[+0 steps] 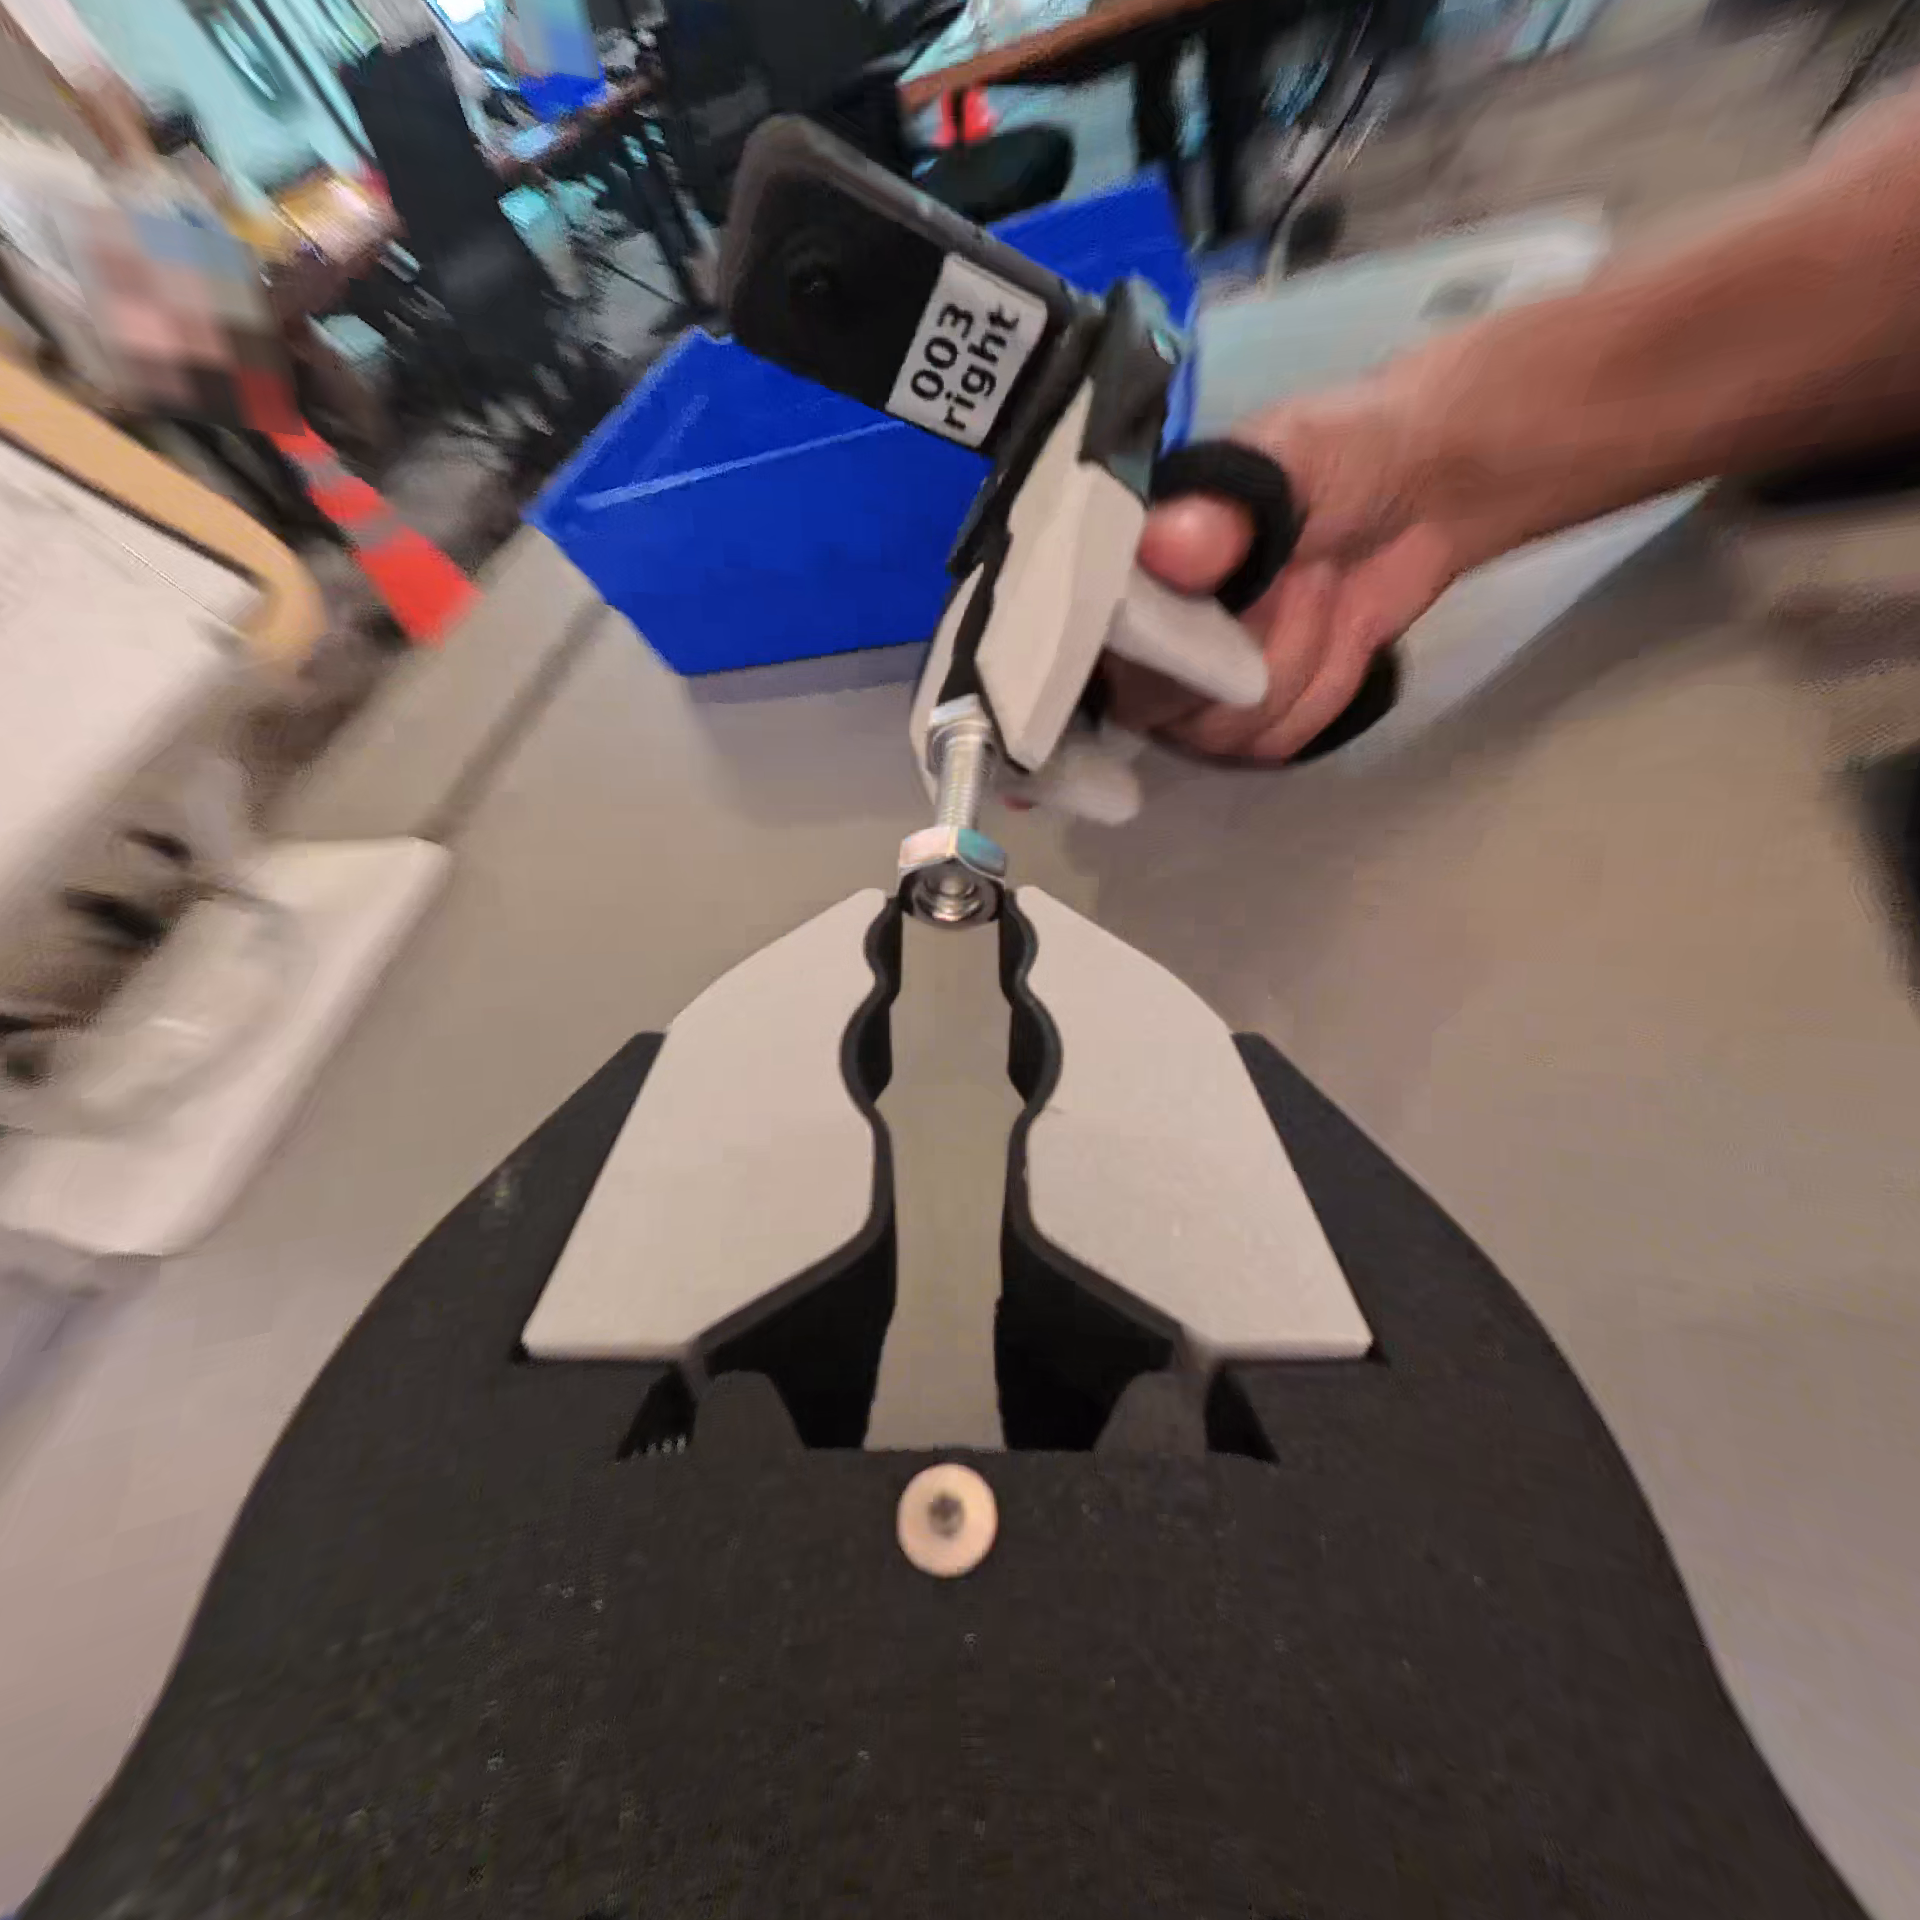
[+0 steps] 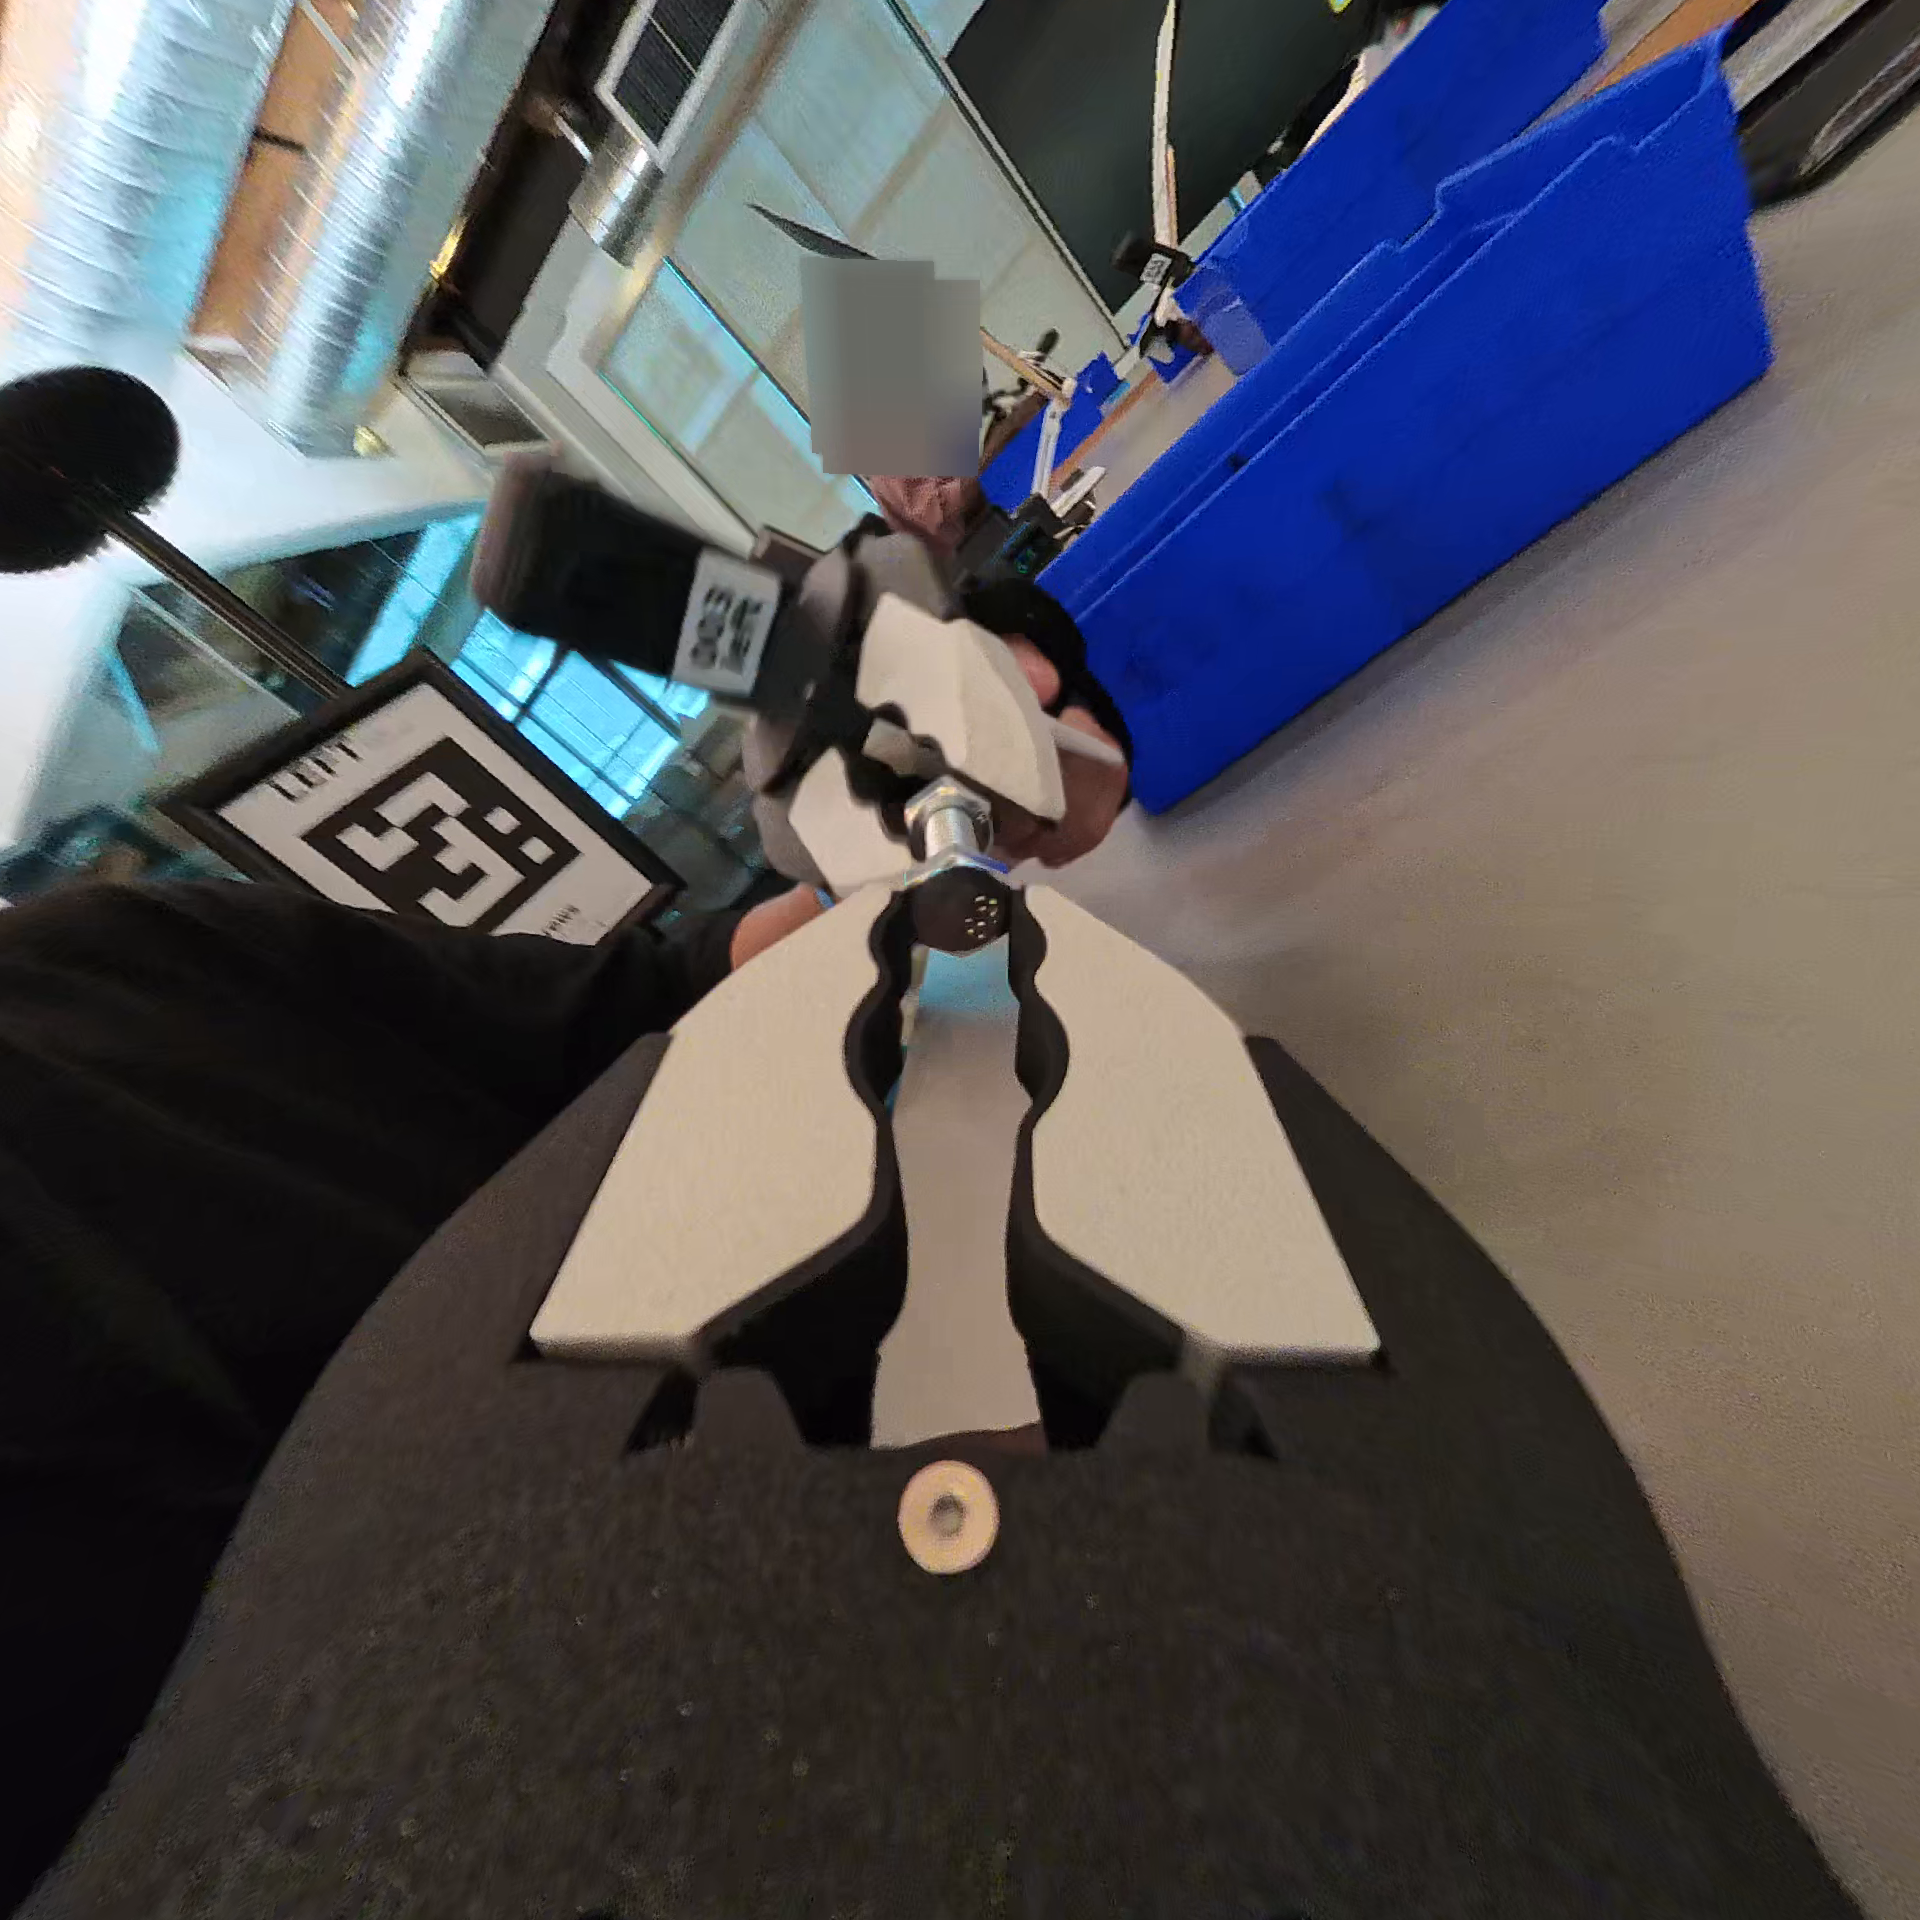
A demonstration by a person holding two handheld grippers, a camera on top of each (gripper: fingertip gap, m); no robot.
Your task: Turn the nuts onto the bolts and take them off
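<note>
Ideally, the left hand-held gripper, pinching the hex nut, twists squarely while the right hand-held gripper, clamped on the bolt head, holds steady.

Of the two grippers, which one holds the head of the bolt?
The right gripper: its fingertips pinch the flat, stamped bolt head. The left gripper instead pinches the nut at the threaded end.

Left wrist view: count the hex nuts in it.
1. The silver hex nut sits at the near end of the threaded steel bolt, gripped in the left gripper's jaws. Others may lie hidden outside the view.
</note>
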